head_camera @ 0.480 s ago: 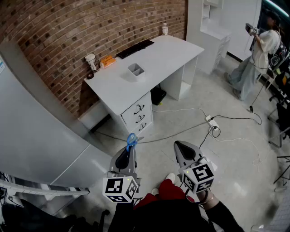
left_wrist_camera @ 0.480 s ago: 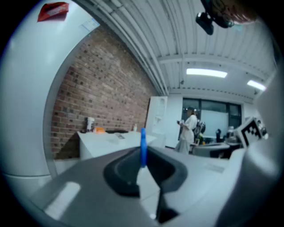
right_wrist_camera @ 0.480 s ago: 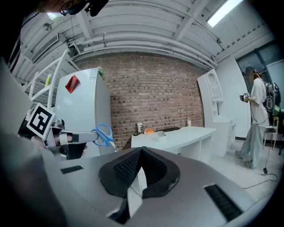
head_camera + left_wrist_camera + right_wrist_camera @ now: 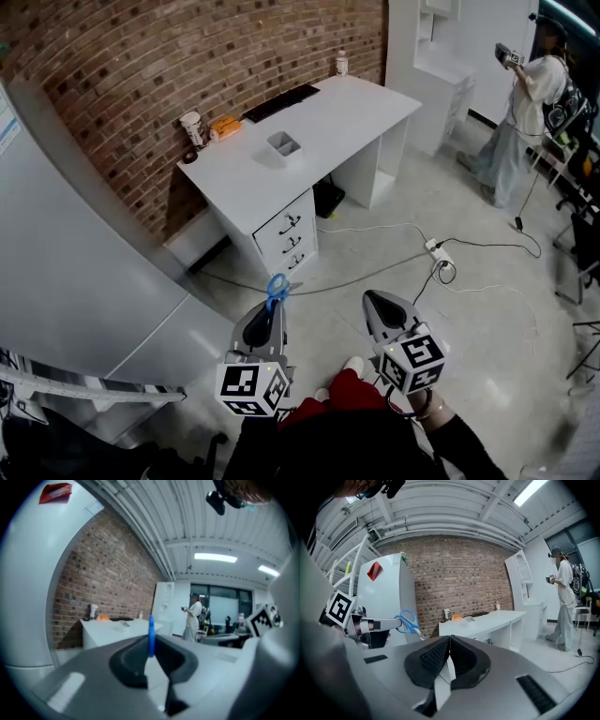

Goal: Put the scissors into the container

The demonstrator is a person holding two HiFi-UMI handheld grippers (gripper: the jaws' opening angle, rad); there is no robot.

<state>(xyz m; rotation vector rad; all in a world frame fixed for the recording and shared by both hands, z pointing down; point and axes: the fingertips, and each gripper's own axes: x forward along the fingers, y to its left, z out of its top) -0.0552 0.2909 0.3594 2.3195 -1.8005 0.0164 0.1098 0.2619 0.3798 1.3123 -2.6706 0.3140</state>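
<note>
Clamping the blue-handled metal scissors (image 4: 276, 289) by their plastic handle loops, the left gripper (image 4: 270, 317) holds them low in the centre of the head view, above the floor and well apart from the white desk (image 4: 328, 117) in the upper middle of the frame. In the left gripper view the blue handle (image 4: 151, 634) stands edge-on between jaws squeezed onto it. The right gripper (image 4: 377, 307), near it at lower centre-right, is clenched on nothing, and its own view shows the ribbed pads pressed together with no object between them. That view also catches the scissors at mid-left, blades angled down and to the right. They look light and stiff. The smooth, thin loops could swivel in the grip, and the pointed blades make the handle the sensible place to hold, as it is now. The small pale open-topped rectangular container (image 4: 282, 143) sits on the desk's near half, apparently split by a divider. Whether anything lies inside is too small to tell. A paper cup (image 4: 191, 127) stands apart from it by the brick wall.
</note>
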